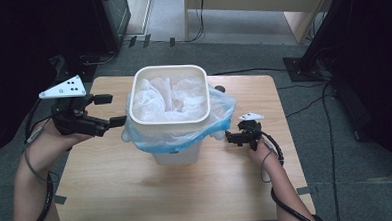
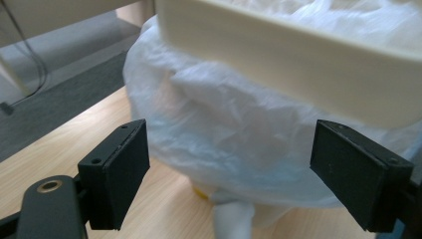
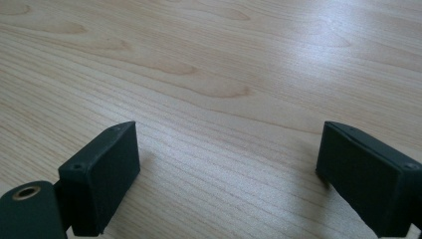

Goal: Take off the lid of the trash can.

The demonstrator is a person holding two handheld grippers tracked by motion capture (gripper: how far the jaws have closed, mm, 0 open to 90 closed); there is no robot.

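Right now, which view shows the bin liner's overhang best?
The high view: the bin liner drapes over the white bin rim all round. The left gripper view shows one crumpled side close up; the right gripper view looks at the table.

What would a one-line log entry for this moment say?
left gripper: open, at bag overhang | right gripper: open, low over table | bin: upright, lined | bin bag: folded over rim
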